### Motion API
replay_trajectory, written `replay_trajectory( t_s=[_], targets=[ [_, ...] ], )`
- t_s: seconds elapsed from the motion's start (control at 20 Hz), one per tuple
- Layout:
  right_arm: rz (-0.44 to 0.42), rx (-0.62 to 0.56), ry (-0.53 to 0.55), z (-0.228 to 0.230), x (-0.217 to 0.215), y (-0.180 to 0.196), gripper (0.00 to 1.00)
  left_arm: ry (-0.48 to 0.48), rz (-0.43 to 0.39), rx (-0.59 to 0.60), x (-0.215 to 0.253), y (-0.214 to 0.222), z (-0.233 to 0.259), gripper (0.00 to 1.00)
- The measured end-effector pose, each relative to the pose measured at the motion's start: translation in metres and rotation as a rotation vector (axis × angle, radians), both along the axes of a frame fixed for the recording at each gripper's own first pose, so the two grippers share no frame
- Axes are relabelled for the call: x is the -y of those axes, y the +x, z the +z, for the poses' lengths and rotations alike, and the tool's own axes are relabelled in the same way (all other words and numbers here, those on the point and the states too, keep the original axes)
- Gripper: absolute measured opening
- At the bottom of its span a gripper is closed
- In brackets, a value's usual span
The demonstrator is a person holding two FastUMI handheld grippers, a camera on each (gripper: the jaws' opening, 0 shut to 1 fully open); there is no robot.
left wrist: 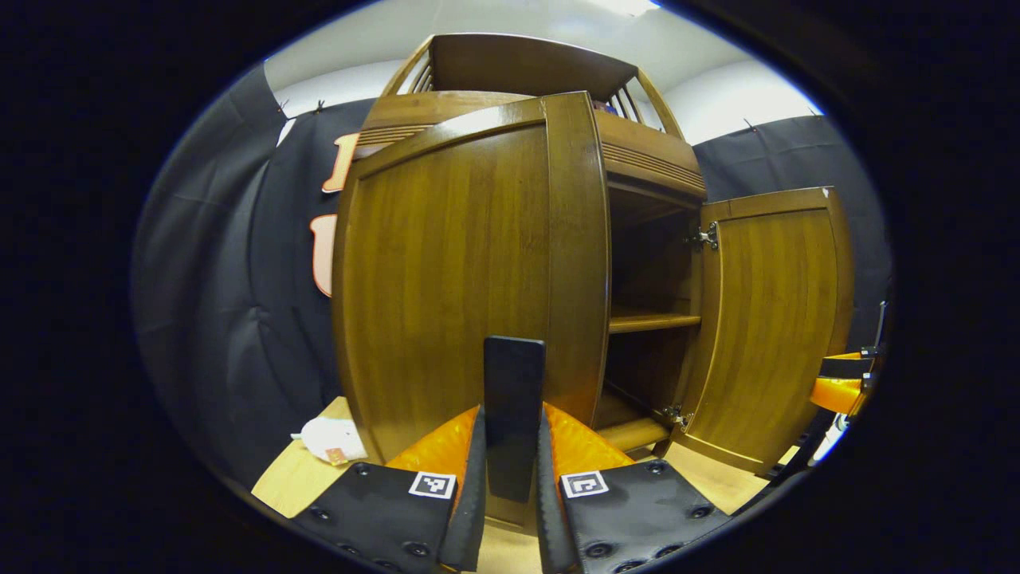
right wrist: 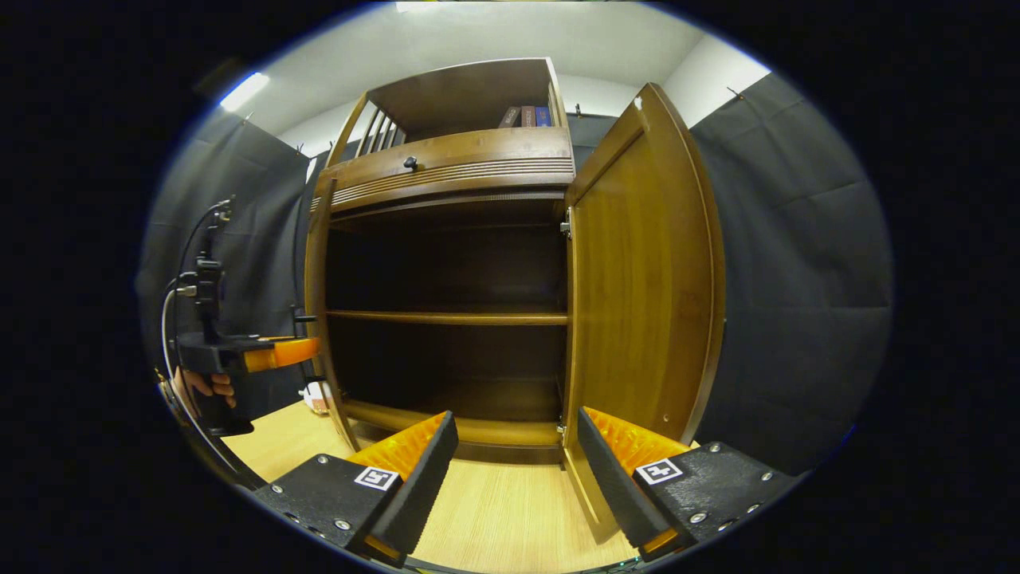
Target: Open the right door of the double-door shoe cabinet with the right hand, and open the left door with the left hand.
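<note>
The brown wooden shoe cabinet (right wrist: 446,171) stands with both doors swung out. In the left gripper view the left door (left wrist: 446,271) is close in front, and my left gripper (left wrist: 512,410) is shut on its flat black handle (left wrist: 514,371). The right door (left wrist: 769,319) hangs open beyond it. In the right gripper view the right door (right wrist: 637,279) stands wide open just right of my right gripper (right wrist: 516,418), which is open with nothing between its fingers. The left gripper (right wrist: 279,352), held by a hand (right wrist: 203,387), meets the edge-on left door (right wrist: 319,303).
Inside, a shelf (right wrist: 446,317) crosses the dark, bare interior. A drawer knob (right wrist: 410,163) and some books (right wrist: 526,116) sit above. A white object (left wrist: 331,438) lies on the light wooden floor (right wrist: 510,510) by the cabinet's left foot. Black cloth walls surround the cabinet.
</note>
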State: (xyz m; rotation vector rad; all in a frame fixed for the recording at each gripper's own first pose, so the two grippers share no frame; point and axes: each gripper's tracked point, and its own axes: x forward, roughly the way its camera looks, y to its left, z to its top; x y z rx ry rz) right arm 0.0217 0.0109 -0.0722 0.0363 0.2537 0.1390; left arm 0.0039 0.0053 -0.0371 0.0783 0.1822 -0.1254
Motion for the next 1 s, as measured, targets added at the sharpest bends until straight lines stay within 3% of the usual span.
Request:
replay_trajectory(
  t_s=[0.05, 0.1, 0.2, 0.45, 0.7, 0.8, 0.85, 1.0],
  targets=[
    [0.005, -0.005, 0.004, -0.003, -0.002, 0.001, 0.99, 0.01, 0.014, 0.009, -0.007, -0.008, 0.002, 0.32],
    [0.01, -0.014, 0.005, -0.006, -0.004, 0.001, 0.93, 0.018, 0.034, 0.016, -0.014, -0.014, 0.005, 0.32],
    [0.021, -0.027, 0.007, -0.009, -0.006, 0.003, 0.93, 0.028, 0.081, 0.021, -0.03, -0.027, 0.009, 0.36],
    [0.04, -0.032, 0.032, -0.013, -0.02, 0.016, 0.93, 0.098, 0.211, 0.058, -0.088, -0.06, 0.023, 0.24],
    [0.07, -0.047, 0.037, -0.019, -0.034, 0.022, 0.93, 0.011, 0.281, 0.08, -0.149, -0.074, 0.043, 0.18],
    [0.068, -0.048, 0.037, -0.018, -0.034, 0.023, 0.93, -0.002, 0.254, 0.07, -0.168, -0.076, 0.041, 0.23],
    [0.066, -0.047, 0.043, -0.016, -0.035, 0.023, 0.93, 0.0, 0.234, 0.064, -0.175, -0.076, 0.041, 0.14],
    [0.043, -0.039, 0.048, -0.012, -0.032, 0.025, 0.93, 0.041, 0.16, 0.056, -0.191, -0.077, 0.042, 0.14]
  ],
)
